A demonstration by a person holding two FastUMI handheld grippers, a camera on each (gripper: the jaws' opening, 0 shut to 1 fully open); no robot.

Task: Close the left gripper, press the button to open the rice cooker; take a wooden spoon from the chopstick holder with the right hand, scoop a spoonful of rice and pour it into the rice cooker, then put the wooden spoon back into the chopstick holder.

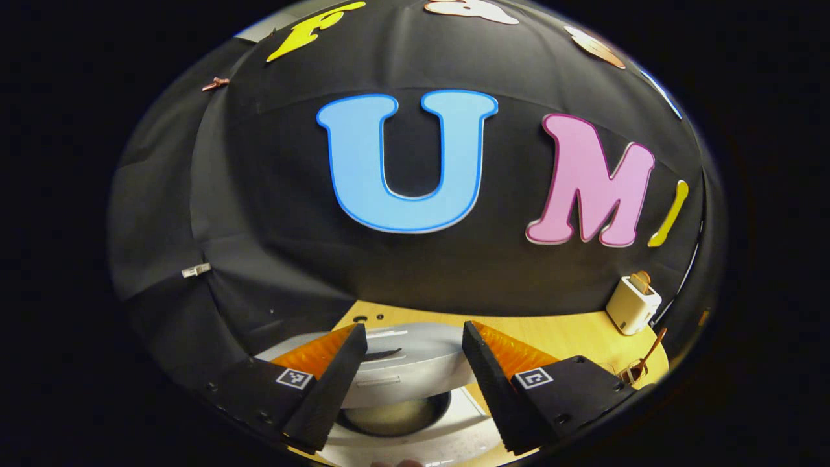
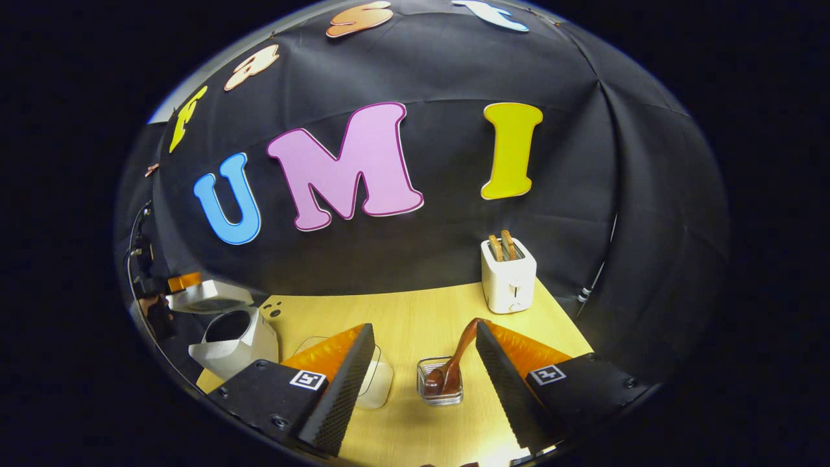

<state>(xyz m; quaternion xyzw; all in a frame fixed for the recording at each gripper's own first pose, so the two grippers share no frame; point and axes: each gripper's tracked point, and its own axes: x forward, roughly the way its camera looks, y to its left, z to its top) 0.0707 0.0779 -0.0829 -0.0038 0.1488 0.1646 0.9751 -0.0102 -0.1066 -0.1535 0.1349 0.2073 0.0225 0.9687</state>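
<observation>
Bare tabletop (image 2: pixel 415 324) surrounds the chopstick holder (image 2: pixel 441 383) with its wooden spoon (image 2: pixel 457 360); right gripper (image 2: pixel 425 366) spread before it, left gripper (image 1: pixel 415 370) released above the open rice cooker (image 1: pixel 402 415).

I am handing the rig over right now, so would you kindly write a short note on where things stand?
Left gripper: open, empty, above the rice cooker, whose lid is up.
Right gripper: open, empty, facing the chopstick holder.
Wooden spoon sits in the holder, handle leaning. A clear container stands beside it; contents unclear.
Done: cooker opened.
Left: take spoon, scoop rice, pour into cooker, return spoon.
</observation>
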